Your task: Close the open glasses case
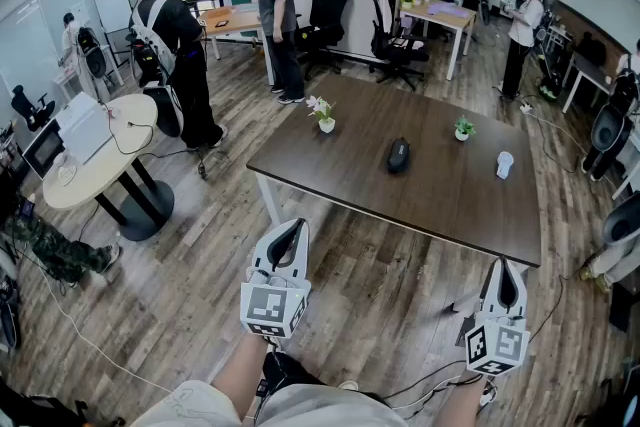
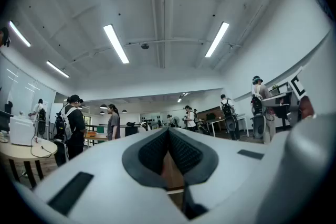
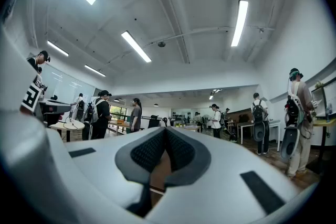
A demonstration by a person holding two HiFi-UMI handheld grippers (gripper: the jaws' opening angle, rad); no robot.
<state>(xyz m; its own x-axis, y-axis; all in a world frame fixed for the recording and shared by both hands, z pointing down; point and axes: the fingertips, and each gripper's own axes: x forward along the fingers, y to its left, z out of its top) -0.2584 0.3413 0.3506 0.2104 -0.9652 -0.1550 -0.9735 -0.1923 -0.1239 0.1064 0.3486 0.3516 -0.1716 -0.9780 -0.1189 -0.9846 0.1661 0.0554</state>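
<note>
Table (image 1: 340, 170): dark wood-grain top, matt finish. Glasses case (image 1: 398, 155): black, faint sheen. Floor (image 1: 200, 245): grey-brown wood planks, matt.

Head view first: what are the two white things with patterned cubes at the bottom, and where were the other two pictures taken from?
There is no robot here. A person wearing a head camera holds a tool in each hand, the left hand-held gripper and the right hand-held gripper. The cubes are parts of these tools. The other two pictures come from cameras riding on the tools, looking along their jaws and out across the room. Both pairs of jaws are shut, with nothing between them. Ahead stands a brown table with a dark case, a flowering plant, a green plant and a white cup. Neither tool touches anything on it.
</note>
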